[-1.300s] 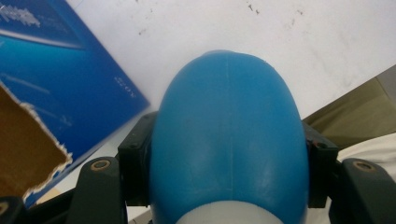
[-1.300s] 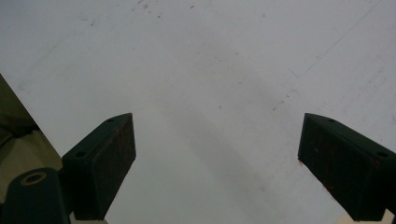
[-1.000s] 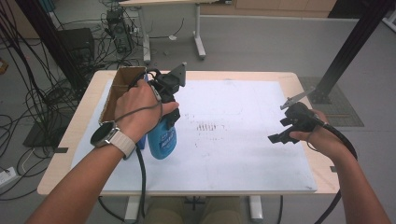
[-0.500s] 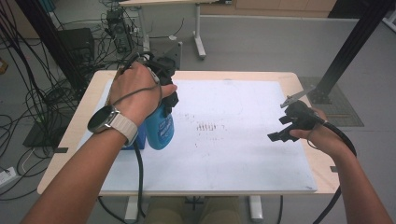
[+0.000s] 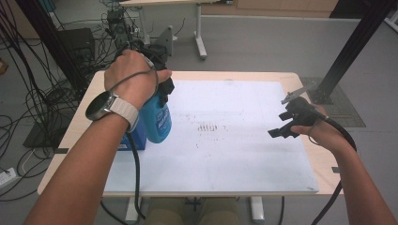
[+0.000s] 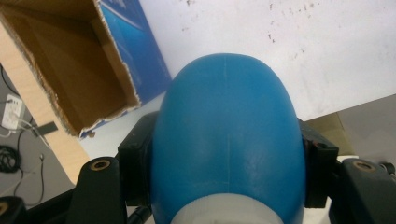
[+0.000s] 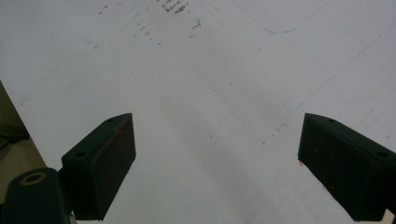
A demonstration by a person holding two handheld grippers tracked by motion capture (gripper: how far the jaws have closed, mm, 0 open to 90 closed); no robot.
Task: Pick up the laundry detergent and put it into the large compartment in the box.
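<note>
A blue spray bottle [image 5: 156, 120] hangs above the left part of the white sheet [image 5: 234, 154], held near its top by my left gripper [image 5: 162, 86], which is shut on it. In the left gripper view the bottle's rounded blue body [image 6: 226, 140] sits between the black pads [image 6: 134, 169], pressed on both sides. The person's left hand and a watch cover most of that gripper from above. Over the right side of the sheet my right gripper [image 5: 283, 127] is open, and in the right gripper view [image 7: 217, 168] nothing lies between its fingers [image 7: 105, 158].
An open cardboard box with blue sides [image 6: 70, 70] lies at the table's left edge [image 5: 133, 139], right beside the bottle. Dark smudges [image 5: 206, 127] mark the middle of the sheet. Cables and table legs [image 5: 199, 33] stand on the floor behind.
The left hand has lifted the blue bottle upward and a little toward the far side of the table. The right gripper has stayed where it was, still open.
</note>
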